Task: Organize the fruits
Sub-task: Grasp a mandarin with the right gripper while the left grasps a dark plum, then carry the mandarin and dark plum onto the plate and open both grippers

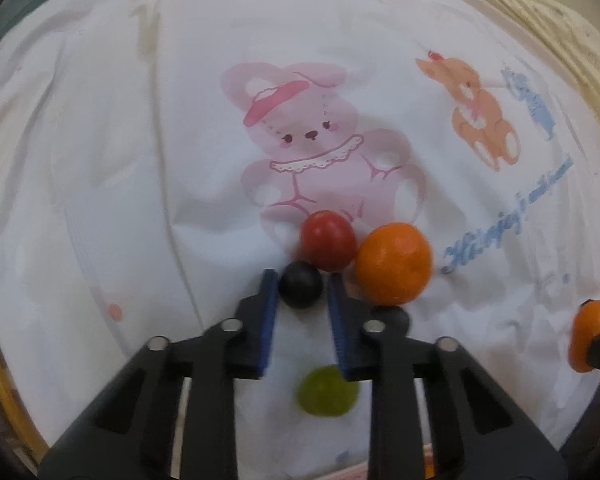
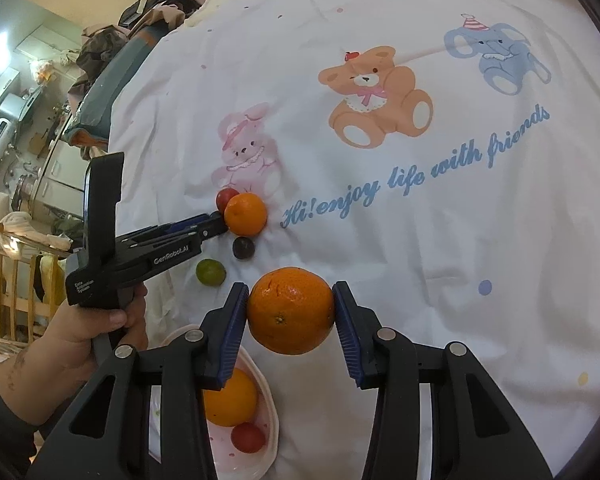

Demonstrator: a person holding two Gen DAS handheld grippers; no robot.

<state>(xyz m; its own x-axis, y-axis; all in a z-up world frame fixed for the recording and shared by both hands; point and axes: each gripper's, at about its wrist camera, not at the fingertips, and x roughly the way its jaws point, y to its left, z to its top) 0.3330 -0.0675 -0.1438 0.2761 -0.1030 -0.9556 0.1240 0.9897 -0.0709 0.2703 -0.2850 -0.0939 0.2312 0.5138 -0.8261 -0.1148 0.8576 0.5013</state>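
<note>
**Fruit on printed bed sheet: two tools, one bowl**

Left tool (image 1: 300,280): pointed steeply down at the sheet, its blue pads closed against the sides of a small dark round fruit (image 1: 301,290). In the right wrist view the dark fruit (image 2: 243,248) appears just beside this tool's tip, so whether it is truly clamped cannot be told for certain. A hand (image 2: 96,328) grips the tool's handle at the left of that view.

Right tool (image 2: 291,316): jaws partly apart, pads pressed on both sides of a large orange (image 2: 290,316), which is carried clear of the sheet.

Loose fruit on the sheet (image 2: 420,260):
- Red round fruit (image 1: 328,240), just beyond the dark fruit, on the feet of the pink rabbit print (image 1: 312,136).
- Second orange (image 1: 394,264), touching the red fruit on its right side.
- Green round fruit (image 1: 327,390), nearer the camera, below the left tool's pads, apart from the cluster.

Pink bowl (image 2: 270,396): on the bed beneath the right tool, holding a third orange (image 2: 232,400) and a second small red fruit (image 2: 248,438), the two side by side.

Sheet prints: orange bear (image 2: 374,96), blue elephant (image 2: 496,56), blue cursive lettering.
</note>
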